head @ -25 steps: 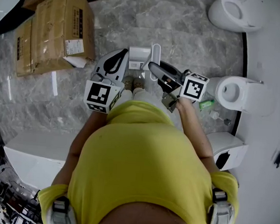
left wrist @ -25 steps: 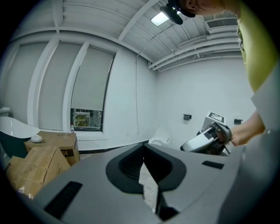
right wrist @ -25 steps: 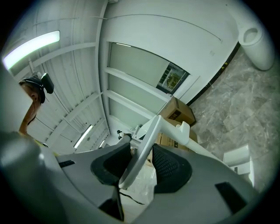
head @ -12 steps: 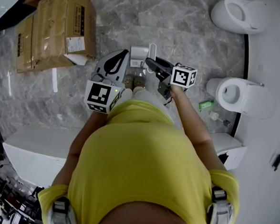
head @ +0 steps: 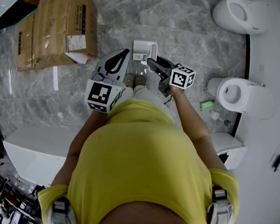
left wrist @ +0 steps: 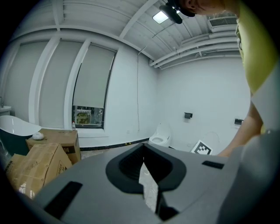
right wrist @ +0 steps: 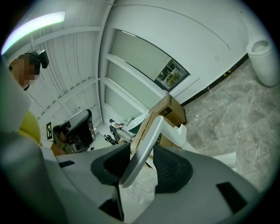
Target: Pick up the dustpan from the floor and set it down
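The white dustpan (head: 142,50) stands on the grey marble floor just ahead of the person's shoes, its long handle (head: 154,51) rising toward me. My right gripper (head: 152,63) is shut on that handle; in the right gripper view the white handle (right wrist: 146,144) runs slanted between the two dark pads of the right gripper (right wrist: 141,166). My left gripper (head: 122,56) hovers to the left of the dustpan, apart from it. In the left gripper view the left gripper (left wrist: 143,158) has its pads together with nothing between them.
Cardboard boxes (head: 55,26) lie at the far left. Two white toilets (head: 242,13) (head: 234,92) line the right wall, with a small green item (head: 206,104) and a white bin (head: 227,151) near the closer one. A white fixture (head: 34,154) sits at the lower left.
My right gripper has sunk toward the floor with the dustpan handle in it, and the dustpan has shifted slightly away. My left gripper has stayed still.
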Demonstrator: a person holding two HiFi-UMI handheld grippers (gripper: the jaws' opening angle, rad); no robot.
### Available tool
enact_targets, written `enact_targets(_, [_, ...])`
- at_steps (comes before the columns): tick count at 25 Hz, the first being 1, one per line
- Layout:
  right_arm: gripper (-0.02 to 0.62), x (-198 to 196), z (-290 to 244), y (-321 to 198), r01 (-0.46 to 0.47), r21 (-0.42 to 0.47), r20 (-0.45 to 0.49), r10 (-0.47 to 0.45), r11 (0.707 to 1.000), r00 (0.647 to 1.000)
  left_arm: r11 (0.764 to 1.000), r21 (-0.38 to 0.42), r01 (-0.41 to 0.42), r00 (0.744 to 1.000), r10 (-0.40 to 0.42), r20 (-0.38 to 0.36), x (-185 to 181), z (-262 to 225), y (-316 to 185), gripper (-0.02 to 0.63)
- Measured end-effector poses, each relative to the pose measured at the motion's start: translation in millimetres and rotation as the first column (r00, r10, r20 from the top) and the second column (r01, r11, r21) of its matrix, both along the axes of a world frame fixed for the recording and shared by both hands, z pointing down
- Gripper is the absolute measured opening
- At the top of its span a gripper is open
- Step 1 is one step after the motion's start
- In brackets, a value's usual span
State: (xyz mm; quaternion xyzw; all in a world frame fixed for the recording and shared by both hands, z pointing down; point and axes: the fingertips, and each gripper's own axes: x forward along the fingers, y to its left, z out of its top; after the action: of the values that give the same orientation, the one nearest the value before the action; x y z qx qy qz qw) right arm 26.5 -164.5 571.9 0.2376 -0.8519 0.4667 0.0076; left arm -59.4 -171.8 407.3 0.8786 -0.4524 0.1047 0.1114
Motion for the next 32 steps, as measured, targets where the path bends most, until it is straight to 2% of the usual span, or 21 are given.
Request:
enact_targets(6, [0.167, 8.8, 25.3, -1.6, -0.020, -0.012, -0.086, 0.019, 1.000, 0.996, 1.000, -0.006, -0.012, 1.000, 0.012, 0.000, -1.4, 2.2, 1.1, 0.002])
enact_targets(9, [0.180, 19.2, 28.3, -10.4, -0.072, -0.015, -0.098, 0.070, 0.997, 0.993, 1.000, -0.007, -0.019, 1.000, 0.019, -0.002, -0.7, 2.4, 0.1, 0.002])
enact_targets(11, [0.229, 28.3, 30.6, -17.2, -0.123, -0.039, -0.122, 0.118, 0.992, 0.986, 1.000, -0.006, -0.026, 1.000, 0.026, -0.006, 1.1, 2.0, 0.3, 0.002])
enact_targets(14, [0.310, 47.1, 30.6, -25.3, -0.249, -0.114, -0.191, 0.225, 0.962, 0.955, 0.999, -0.003, -0.040, 0.999, 0.040, -0.011, 5.8, 0.7, 0.8, 0.002])
enact_targets(17, [0.325, 70.4, 19.2, -25.4, -0.388, -0.123, -0.252, 0.349, 0.913, 0.902, 0.998, 0.002, -0.060, 0.998, 0.060, -0.017, 10.3, -0.3, -1.2, 0.002])
enact_targets(19, [0.281, 83.1, 3.3, -22.5, -0.443, -0.065, -0.295, 0.407, 0.894, 0.864, 0.997, 0.007, -0.073, 0.997, 0.073, -0.021, 13.8, -1.3, -4.1, 0.002])
enact_targets(20, [0.235, 88.5, -7.0, -20.9, -0.455, -0.020, -0.317, 0.427, 0.890, 0.847, 0.997, 0.012, -0.080, 0.996, 0.080, -0.023, 16.1, -2.3, -5.6, 0.002])
enact_targets(21, [0.161, 93.1, -19.6, -19.7, -0.458, 0.035, -0.340, 0.441, 0.888, 0.831, 0.996, 0.018, -0.088, 0.996, 0.088, -0.025, 19.0, -4.0, -7.0, 0.002])
enact_targets(24, [0.015, 101.3, -73.9, -23.5, -0.403, 0.266, -0.417, 0.482, 0.876, 0.771, 0.993, 0.041, -0.114, 0.993, 0.115, -0.020, 29.4, -12.4, -10.6, 0.002])
enact_targets(25, [0.012, 102.5, -95.7, -27.7, -0.376, 0.347, -0.429, 0.502, 0.859, 0.751, 0.991, 0.054, -0.124, 0.992, 0.125, -0.016, 33.0, -17.0, -12.7, 0.002])
enact_targets(27, [0.012, 104.6, -141.4, -36.5, -0.337, 0.488, -0.422, 0.555, 0.805, 0.717, 0.986, 0.097, -0.135, 0.990, 0.138, -0.017, 39.4, -31.3, -18.4, 0.002])
enact_targets(29, [0.012, 107.5, -186.8, -41.4, -0.315, 0.606, -0.395, 0.620, 0.731, 0.679, 0.981, 0.146, -0.132, 0.990, 0.137, -0.023, 43.6, -50.9, -24.1, 0.002])
enact_targets(32, [0.012, 109.4, -249.2, -38.8, -0.303, 0.739, -0.315, 0.706, 0.601, 0.634, 0.969, 0.226, -0.103, 0.994, 0.111, -0.022, 44.2, -86.4, -30.7, 0.002])
